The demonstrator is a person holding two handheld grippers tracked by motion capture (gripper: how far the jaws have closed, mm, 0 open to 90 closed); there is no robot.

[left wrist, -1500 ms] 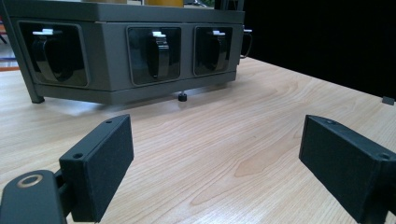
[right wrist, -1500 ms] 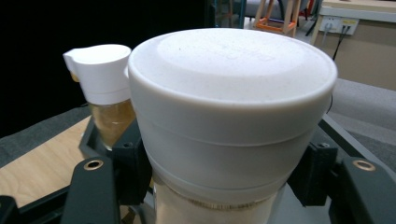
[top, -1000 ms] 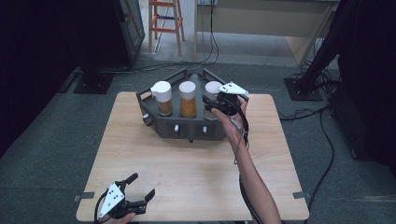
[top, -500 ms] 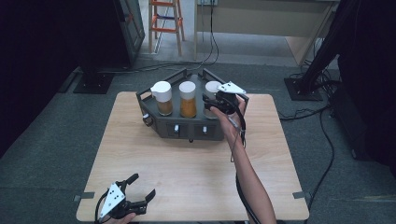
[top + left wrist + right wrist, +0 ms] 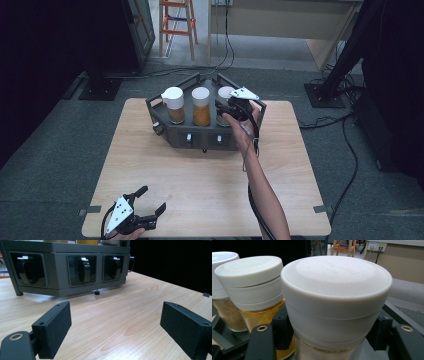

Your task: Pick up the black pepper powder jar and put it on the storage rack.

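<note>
The jar (image 5: 336, 305) is sitting in the right-hand slot of the grey rack (image 5: 165, 131), at the table's (image 5: 210, 180) far side, and the right gripper (image 5: 231, 108) is closing round it just below the white cap (image 5: 336, 275), the jaws pinching the glass neck from either side. It is probably glass with a plastic cap, stiff, smooth, breakable if dropped and fairly light with its pale powder, so a hold low on the neck or on the body, not on the cap alone, looks safest; the cap may turn or lift off. Beside it an orange-filled jar (image 5: 255, 302) is standing close, and a brownish one (image 5: 223, 300) is sitting farther along, so a straight lift seems wise. The left gripper (image 5: 136, 214) is resting at the table's near edge, well apart, its jaws spread with nothing between them
</note>
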